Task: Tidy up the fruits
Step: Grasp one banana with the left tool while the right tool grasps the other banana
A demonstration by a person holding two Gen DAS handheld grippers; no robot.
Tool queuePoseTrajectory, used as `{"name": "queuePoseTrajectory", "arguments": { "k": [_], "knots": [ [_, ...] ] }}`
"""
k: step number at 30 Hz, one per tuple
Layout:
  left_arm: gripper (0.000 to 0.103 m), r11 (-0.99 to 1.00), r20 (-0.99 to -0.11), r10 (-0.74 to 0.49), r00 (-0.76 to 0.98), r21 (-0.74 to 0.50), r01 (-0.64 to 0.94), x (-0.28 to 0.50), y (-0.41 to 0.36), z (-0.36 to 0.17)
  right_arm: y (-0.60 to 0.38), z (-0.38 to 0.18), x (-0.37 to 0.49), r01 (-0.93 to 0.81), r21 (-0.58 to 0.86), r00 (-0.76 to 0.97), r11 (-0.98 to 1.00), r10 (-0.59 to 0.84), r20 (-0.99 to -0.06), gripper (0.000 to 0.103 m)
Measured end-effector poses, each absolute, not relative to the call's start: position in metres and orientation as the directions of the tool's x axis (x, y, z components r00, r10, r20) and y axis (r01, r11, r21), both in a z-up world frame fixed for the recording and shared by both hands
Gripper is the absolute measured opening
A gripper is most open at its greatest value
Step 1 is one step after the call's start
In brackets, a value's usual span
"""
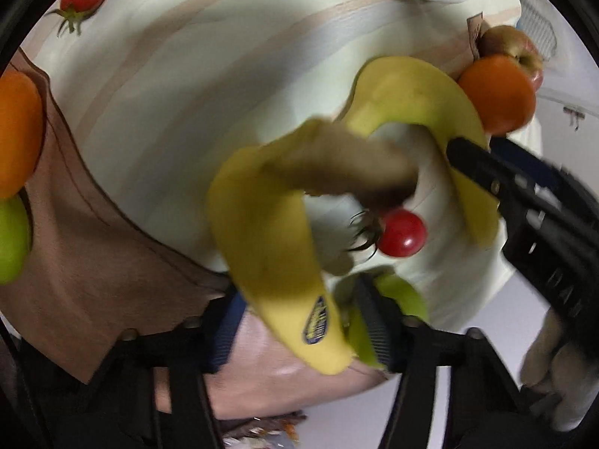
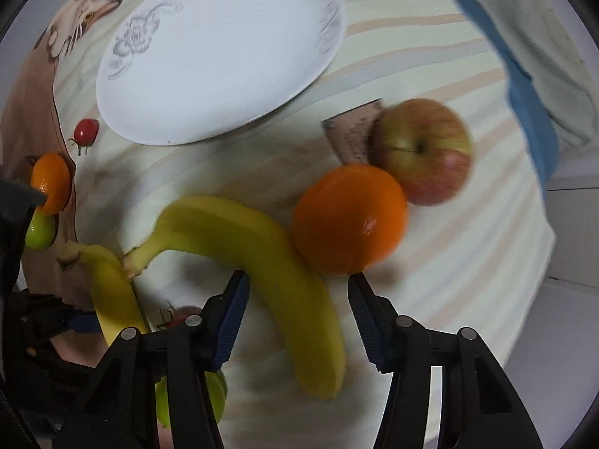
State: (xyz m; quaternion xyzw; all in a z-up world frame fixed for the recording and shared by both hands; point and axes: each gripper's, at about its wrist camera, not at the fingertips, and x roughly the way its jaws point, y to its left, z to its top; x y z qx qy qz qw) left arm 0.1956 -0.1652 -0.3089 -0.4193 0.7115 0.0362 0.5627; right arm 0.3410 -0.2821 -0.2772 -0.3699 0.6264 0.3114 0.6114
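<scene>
My left gripper is shut on a yellow banana with a blue sticker, held above the cloth; the same banana shows in the right wrist view. A second banana lies on the cloth between the open fingers of my right gripper, which shows in the left wrist view over that banana. An orange and a red-green apple sit just beyond it. A white plate lies at the far side.
A cherry tomato lies under the held banana, another cherry tomato by the plate. A small orange and a green fruit sit at the left. A green fruit is near my left fingers. The striped cloth ends at the right.
</scene>
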Motion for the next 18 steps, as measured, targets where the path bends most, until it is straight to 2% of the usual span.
{"name": "queuePoseTrajectory", "arguments": {
  "k": [5, 8, 11, 13, 16, 18],
  "knots": [
    [0.04, 0.72, -0.864, -0.504, -0.01, -0.414, -0.557, 0.191, -0.163, -0.29, -0.289, -0.29, 0.349, -0.814, 0.024, -0.058, 0.58, -0.04, -0.998, 0.051],
    [0.039, 0.783, -0.897, -0.443, -0.005, -0.384, -0.489, 0.187, -0.166, -0.273, -0.293, -0.294, 0.348, -0.81, 0.014, -0.054, 0.586, -0.05, -0.997, 0.051],
    [0.039, 0.844, -0.929, -0.371, 0.004, -0.339, -0.416, 0.184, -0.164, -0.254, -0.297, -0.307, 0.338, -0.813, -0.022, -0.049, 0.582, -0.105, -0.993, 0.047],
    [0.039, 0.891, -0.954, -0.298, 0.017, -0.285, -0.354, 0.183, -0.158, -0.242, -0.302, -0.315, 0.33, -0.816, -0.037, -0.048, 0.576, -0.131, -0.99, 0.039],
    [0.037, 0.945, -0.987, -0.16, 0.036, -0.163, -0.282, 0.185, -0.141, -0.228, -0.321, -0.324, 0.328, -0.696, 0.018, -0.137, 0.717, -0.108, -0.985, 0.036],
    [0.036, 0.958, -0.993, -0.116, 0.021, -0.118, -0.26, 0.188, -0.128, -0.226, -0.333, -0.325, 0.321, -0.638, 0.049, -0.161, 0.769, -0.07, -0.985, 0.036]
  ]
}}
